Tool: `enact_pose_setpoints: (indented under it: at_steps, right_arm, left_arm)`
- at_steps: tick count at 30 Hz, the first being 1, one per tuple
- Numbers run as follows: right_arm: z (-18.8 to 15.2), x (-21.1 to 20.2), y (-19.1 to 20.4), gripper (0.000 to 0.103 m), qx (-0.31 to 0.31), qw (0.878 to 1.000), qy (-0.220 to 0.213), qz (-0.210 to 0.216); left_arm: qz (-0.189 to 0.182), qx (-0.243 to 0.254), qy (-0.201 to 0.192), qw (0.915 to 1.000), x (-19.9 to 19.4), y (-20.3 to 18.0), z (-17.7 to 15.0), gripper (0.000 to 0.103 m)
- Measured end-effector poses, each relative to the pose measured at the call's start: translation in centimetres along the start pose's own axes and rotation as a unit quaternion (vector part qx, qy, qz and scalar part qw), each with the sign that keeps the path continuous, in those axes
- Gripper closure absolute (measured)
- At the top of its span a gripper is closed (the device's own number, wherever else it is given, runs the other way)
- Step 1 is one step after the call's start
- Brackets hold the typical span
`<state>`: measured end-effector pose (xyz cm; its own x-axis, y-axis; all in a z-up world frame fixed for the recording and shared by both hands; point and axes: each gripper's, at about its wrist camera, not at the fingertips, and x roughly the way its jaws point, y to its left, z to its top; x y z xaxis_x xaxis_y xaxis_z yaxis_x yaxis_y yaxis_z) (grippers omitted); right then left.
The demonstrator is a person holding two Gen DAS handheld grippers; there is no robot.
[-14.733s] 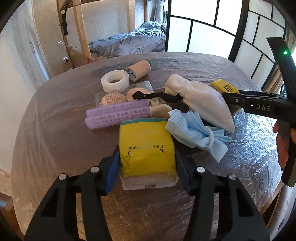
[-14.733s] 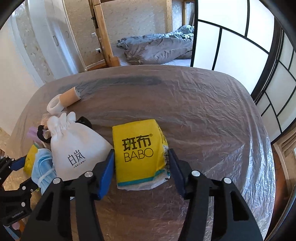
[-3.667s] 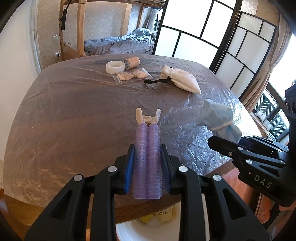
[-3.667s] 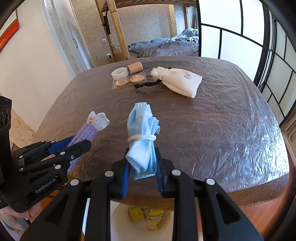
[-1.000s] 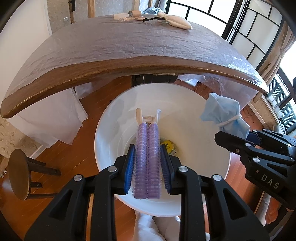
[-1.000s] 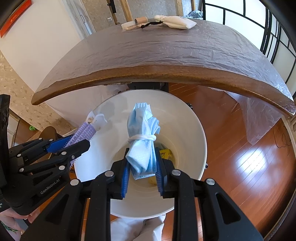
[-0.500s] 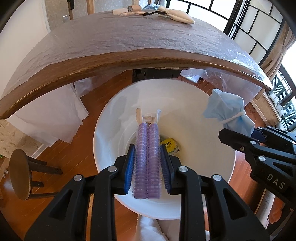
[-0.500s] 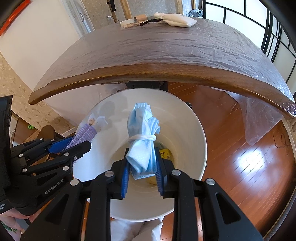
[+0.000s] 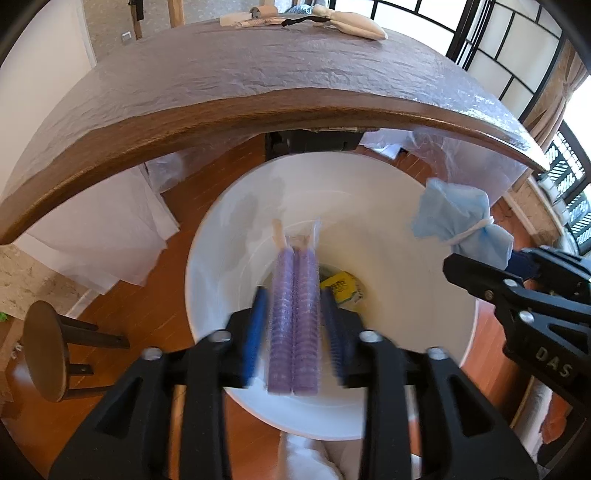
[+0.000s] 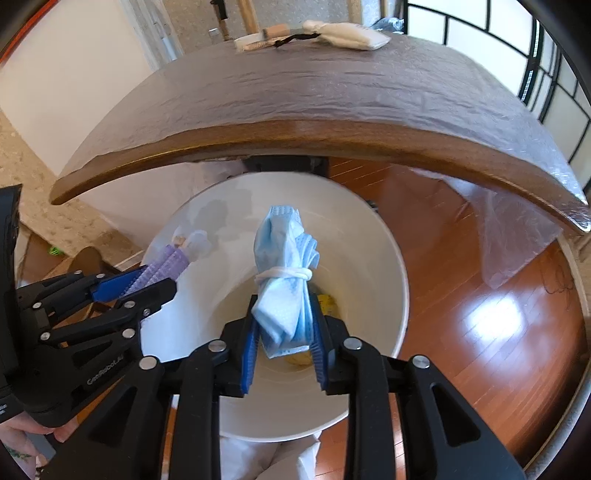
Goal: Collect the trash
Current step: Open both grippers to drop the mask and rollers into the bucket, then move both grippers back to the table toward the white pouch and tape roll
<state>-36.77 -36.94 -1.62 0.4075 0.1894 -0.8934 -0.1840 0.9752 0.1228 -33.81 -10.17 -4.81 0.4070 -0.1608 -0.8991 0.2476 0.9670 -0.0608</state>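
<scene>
Both grippers hang over the white trash bucket [image 9: 406, 280] below the table's front edge. My left gripper [image 9: 294, 325] has its jaws spread and blurred; the purple hair rollers [image 9: 293, 317] sit loose between them with small gaps at each side. They also show in the right wrist view [image 10: 166, 266]. My right gripper [image 10: 283, 332] is shut on a bundled blue face mask [image 10: 284, 280], seen too in the left wrist view [image 9: 461, 225]. Yellow packets [image 9: 340, 284] lie in the bucket's bottom.
The wooden table [image 10: 332, 99], covered in plastic film, arches above the bucket. A white drawstring pouch [image 10: 347, 35], a tape roll [image 10: 251, 40] and a bandage roll lie at its far end. A dark stool [image 9: 44, 350] stands on the wooden floor at left.
My left gripper's jaws have opened away from the purple rollers, which were clamped before. The right gripper still holds the mask over the bucket.
</scene>
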Motion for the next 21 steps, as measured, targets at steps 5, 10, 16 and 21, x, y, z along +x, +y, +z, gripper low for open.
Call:
enact_pose_setpoints:
  at_steps: [5,10,16,21]
  right_arm:
    - [0.0,-0.4,-0.3,0.053,-0.001,1.000,-0.008,-0.014]
    - [0.1,-0.8,-1.1,0.052,0.009,1.000,-0.011,-0.012]
    - [0.8,-5.1,-1.7,0.023,0.026,0.997,-0.075,-0.011]
    - [2.7,-8.4,-1.8,0.012,-0.007,0.990,-0.132,-0.049]
  left_arm:
    - [0.006,-0.001,-0.014,0.9999,-0.6,0.0,0.1,0.044]
    - [0.007,-0.006,-0.016,0.9998,-1.0,0.4,0.1,0.044]
    - [0.008,-0.020,-0.084,0.9963,-5.8,0.6,1.0,0.014]
    - [0.010,-0.048,-0.141,0.9888,-9.5,1.2,3.5,0.007]
